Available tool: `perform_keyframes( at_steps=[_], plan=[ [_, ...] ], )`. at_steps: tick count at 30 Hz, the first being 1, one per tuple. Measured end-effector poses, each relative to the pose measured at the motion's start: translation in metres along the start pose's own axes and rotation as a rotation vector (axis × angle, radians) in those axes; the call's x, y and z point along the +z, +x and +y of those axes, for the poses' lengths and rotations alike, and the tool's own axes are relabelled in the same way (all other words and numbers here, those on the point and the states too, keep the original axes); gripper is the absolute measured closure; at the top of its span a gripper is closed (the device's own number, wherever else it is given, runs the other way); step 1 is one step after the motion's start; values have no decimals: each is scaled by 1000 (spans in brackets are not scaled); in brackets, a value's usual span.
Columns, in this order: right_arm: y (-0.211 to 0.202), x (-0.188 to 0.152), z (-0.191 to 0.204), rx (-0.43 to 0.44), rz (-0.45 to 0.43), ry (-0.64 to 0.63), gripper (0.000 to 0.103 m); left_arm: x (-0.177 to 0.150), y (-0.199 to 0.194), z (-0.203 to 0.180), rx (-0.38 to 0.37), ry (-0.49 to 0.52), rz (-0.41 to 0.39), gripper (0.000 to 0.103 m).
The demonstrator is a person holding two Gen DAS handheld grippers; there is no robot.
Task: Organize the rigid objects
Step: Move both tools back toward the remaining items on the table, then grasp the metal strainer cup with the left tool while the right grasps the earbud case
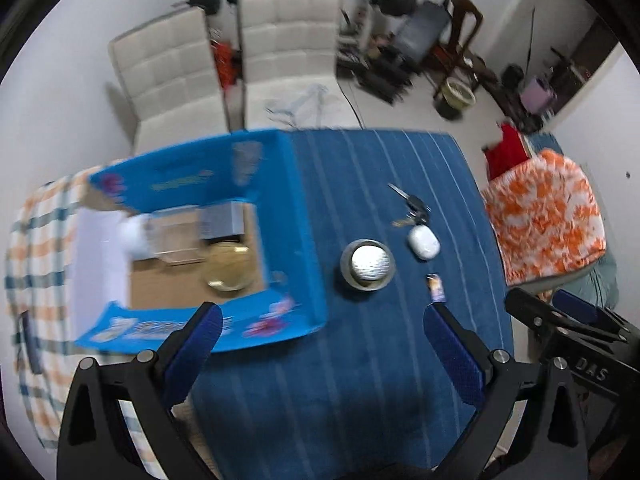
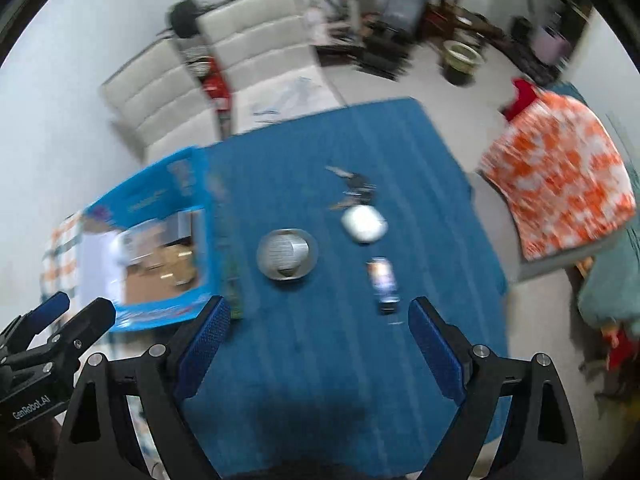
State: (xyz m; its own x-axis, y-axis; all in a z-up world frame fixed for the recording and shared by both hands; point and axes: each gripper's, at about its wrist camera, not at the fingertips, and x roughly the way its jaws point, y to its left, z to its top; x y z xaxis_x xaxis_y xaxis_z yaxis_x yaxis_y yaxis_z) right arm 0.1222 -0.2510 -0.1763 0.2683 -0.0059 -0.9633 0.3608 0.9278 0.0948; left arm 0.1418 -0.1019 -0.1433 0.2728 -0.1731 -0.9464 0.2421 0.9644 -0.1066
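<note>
A blue cardboard box [image 1: 292, 240] [image 2: 200, 216] stands open at the left of a blue striped cloth [image 1: 360, 360] [image 2: 320, 360]. Inside it lie a round gold lid [image 1: 228, 268], a clear case and a white object. On the cloth sit a grey bowl with a white ball [image 1: 367, 265] [image 2: 287, 255], a white earbud case [image 1: 423, 242] [image 2: 364, 223], keys [image 1: 412, 204] [image 2: 354, 188] and a small lighter-like item [image 1: 436, 287] [image 2: 384, 280]. My left gripper [image 1: 324, 340] is open and empty above the cloth. My right gripper [image 2: 320, 328] is open and empty, near the lighter-like item.
Two cream chairs [image 1: 288, 52] stand behind the table. A plaid cloth [image 1: 36, 240] lies under the box at left. An orange and white cloth [image 1: 548, 216] covers furniture at right. Clutter fills the far floor.
</note>
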Motion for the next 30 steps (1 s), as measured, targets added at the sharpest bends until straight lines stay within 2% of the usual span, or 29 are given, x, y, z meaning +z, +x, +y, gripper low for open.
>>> perform_keyframes(
  at_steps=[6, 9, 15, 17, 18, 20, 22, 24, 25, 27, 28, 30],
  plan=[
    [51, 27, -83, -18, 72, 114, 10, 28, 75, -63, -3, 62, 93, 0],
    [83, 44, -105, -9, 109, 140, 11, 39, 116, -75, 23, 71, 153, 0],
    [157, 72, -119, 11, 200, 116, 11, 44, 194, -66, 77, 12, 284, 0],
    [174, 72, -116, 13, 238, 93, 11, 40, 213, -65, 88, 17, 326, 1],
    [180, 70, -115, 11, 252, 82, 11, 37, 221, -67, 118, 34, 333, 1],
    [193, 67, -114, 4, 275, 68, 11, 37, 225, -71, 183, 82, 302, 2],
    [205, 67, -113, 12, 289, 74, 12, 40, 226, -71, 199, 96, 281, 2],
    [217, 71, -110, 39, 285, 80, 18, 42, 227, -69, 212, 96, 276, 2],
    [219, 72, -107, 45, 284, 79, 20, 42, 226, -68, 218, 98, 268, 4],
    [230, 79, -98, 75, 279, 59, 20, 43, 224, -63, 237, 98, 260, 16],
    [235, 83, -92, 87, 281, 42, 20, 44, 222, -60, 236, 91, 260, 20],
    [243, 88, -82, 110, 289, 18, 20, 45, 220, -49, 198, 52, 283, 19]
  ],
)
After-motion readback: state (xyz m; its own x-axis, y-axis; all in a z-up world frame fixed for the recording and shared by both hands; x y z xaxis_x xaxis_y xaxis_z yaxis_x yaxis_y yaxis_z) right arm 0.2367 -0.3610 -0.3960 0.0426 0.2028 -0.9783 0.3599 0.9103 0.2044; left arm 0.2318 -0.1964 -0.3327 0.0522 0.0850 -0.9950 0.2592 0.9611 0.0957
